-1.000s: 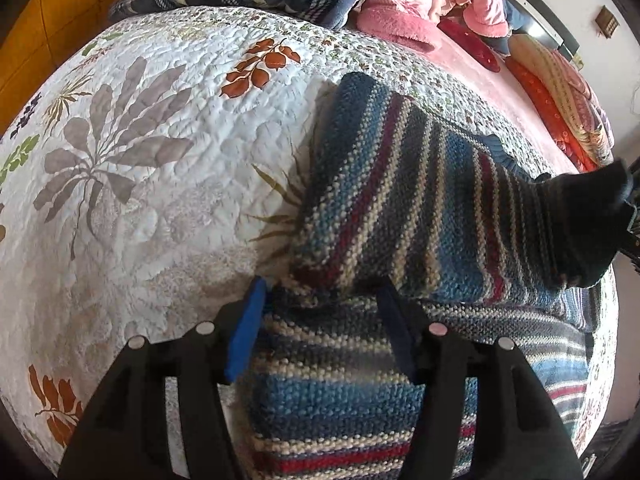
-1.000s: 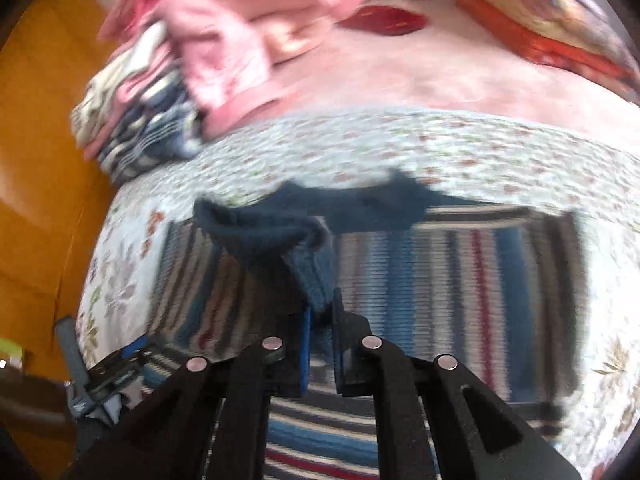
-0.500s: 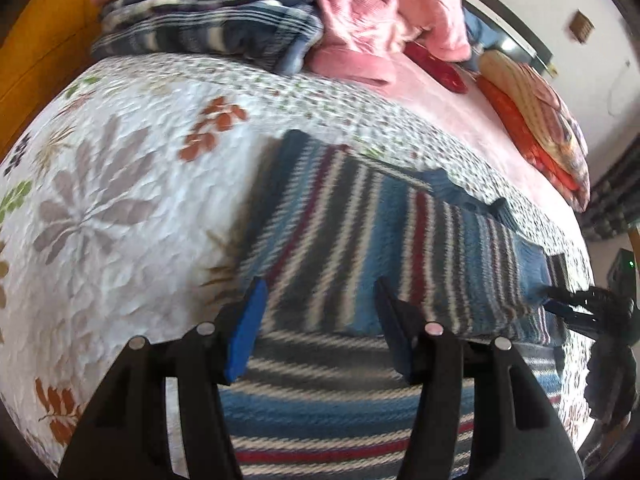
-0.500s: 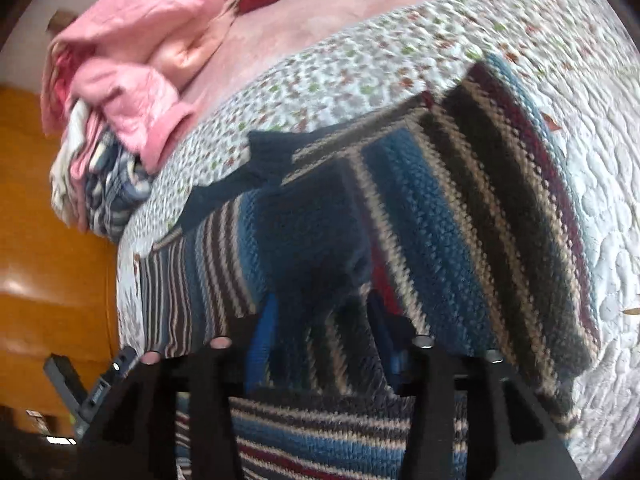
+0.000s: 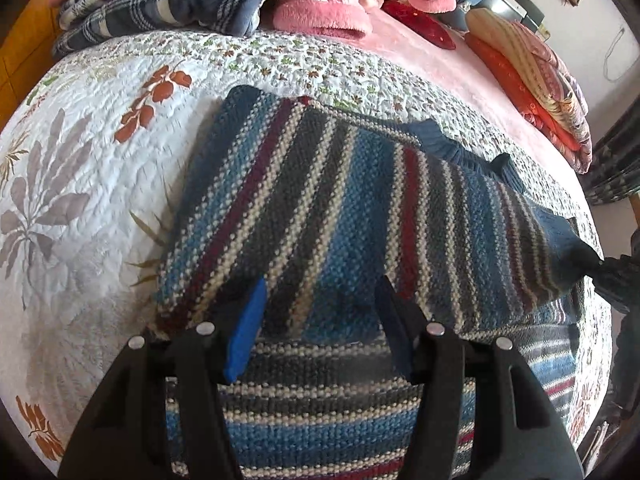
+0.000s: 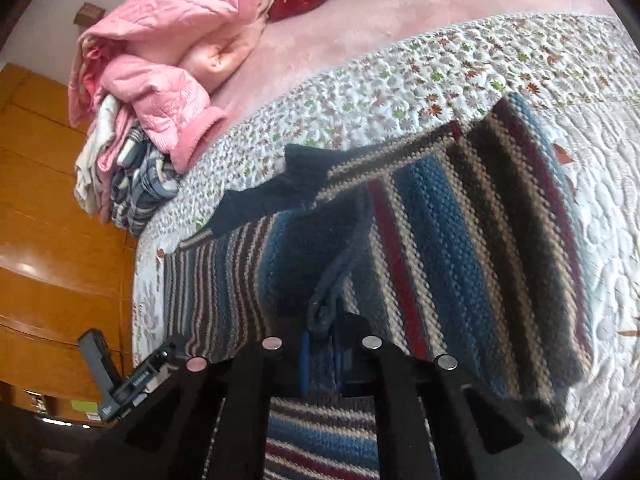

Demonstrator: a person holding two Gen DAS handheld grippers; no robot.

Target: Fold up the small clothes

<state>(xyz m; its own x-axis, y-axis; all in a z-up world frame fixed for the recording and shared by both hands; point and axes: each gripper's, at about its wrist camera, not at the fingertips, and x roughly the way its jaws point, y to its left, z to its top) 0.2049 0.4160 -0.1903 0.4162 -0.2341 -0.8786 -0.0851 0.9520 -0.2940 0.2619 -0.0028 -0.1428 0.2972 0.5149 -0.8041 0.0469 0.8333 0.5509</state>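
Note:
A knitted sweater with blue, cream, dark and red stripes lies on the quilted bedspread, one part folded over the lower body. My left gripper hovers open over the near edge of the fold, nothing between its blue pads. In the right wrist view the sweater fills the middle, and my right gripper is shut on its dark blue ribbed edge. That edge is stretched taut towards the right gripper at the right edge of the left wrist view.
A pile of plaid and pink clothes lies at the head of the bed, with a pink jacket on top. Folded blankets and a red cushion lie far right. An orange wooden cupboard stands beside the bed.
My right gripper, shut a second ago, opened over the sweater and has shut again on its dark blue edge. The left gripper stayed open over the fold.

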